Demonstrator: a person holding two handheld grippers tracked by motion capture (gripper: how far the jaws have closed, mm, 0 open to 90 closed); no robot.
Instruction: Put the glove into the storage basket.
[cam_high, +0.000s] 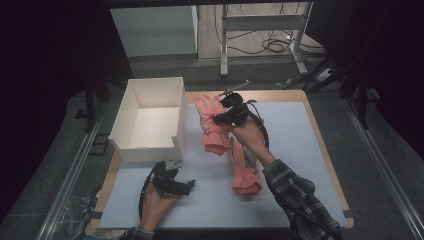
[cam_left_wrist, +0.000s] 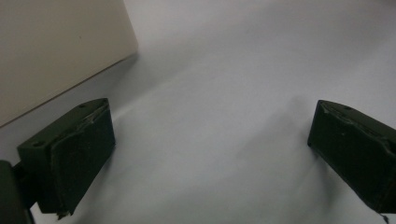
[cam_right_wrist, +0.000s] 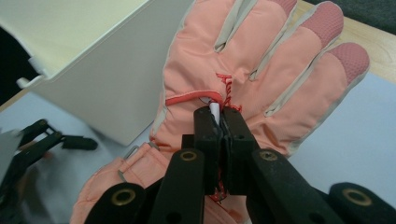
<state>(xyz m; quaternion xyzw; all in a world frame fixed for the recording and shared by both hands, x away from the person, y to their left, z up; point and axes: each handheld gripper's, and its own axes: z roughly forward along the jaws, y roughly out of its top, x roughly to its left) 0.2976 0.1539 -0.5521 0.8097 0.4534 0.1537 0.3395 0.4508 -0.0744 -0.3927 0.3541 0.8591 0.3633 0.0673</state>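
Observation:
A pink glove (cam_high: 211, 124) (cam_right_wrist: 261, 70) sits beside the right wall of a white box (cam_high: 150, 120) (cam_right_wrist: 107, 60), fingers pointing away. My right gripper (cam_high: 221, 118) (cam_right_wrist: 222, 113) is shut on its palm, pinching a small white tag and red thread. A second pink glove (cam_high: 245, 175) lies on the pale blue mat (cam_high: 295, 145) under my right forearm. My left gripper (cam_high: 182, 178) (cam_left_wrist: 210, 116) rests low over the mat in front of the box, jaws wide apart with nothing between them.
The box is open-topped and looks empty, at the mat's back left; its wall (cam_left_wrist: 56, 51) is close to my left gripper. The wooden table edge (cam_high: 320, 135) borders the mat. Table legs and cables (cam_high: 275, 42) stand on the floor beyond.

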